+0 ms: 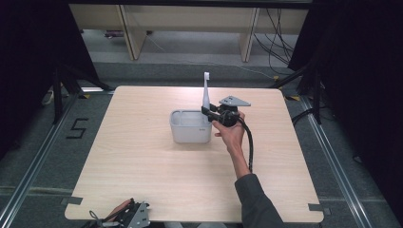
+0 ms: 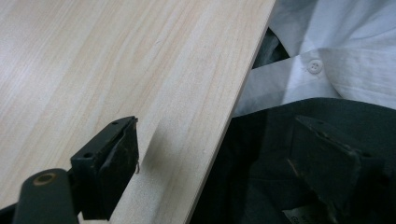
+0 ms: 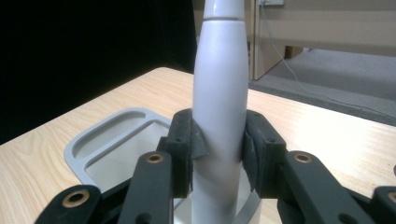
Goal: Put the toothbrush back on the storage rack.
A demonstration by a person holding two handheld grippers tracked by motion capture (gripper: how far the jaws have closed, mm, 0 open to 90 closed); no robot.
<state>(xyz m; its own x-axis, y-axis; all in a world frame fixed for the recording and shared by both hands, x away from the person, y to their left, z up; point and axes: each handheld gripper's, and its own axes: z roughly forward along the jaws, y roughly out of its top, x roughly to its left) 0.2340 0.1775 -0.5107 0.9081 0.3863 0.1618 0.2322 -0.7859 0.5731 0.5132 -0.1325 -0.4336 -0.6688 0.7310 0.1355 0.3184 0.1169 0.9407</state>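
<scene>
Right hand-held gripper (image 1: 207,112) clamps upright toothbrush (image 1: 206,92) by handle, over right end of grey holder (image 1: 190,126), mid-worktop (image 1: 142,161). Keep brush vertical, lower slowly, release once seated. Left hand-held gripper (image 2: 215,158) wide open, empty, at near edge.
</scene>
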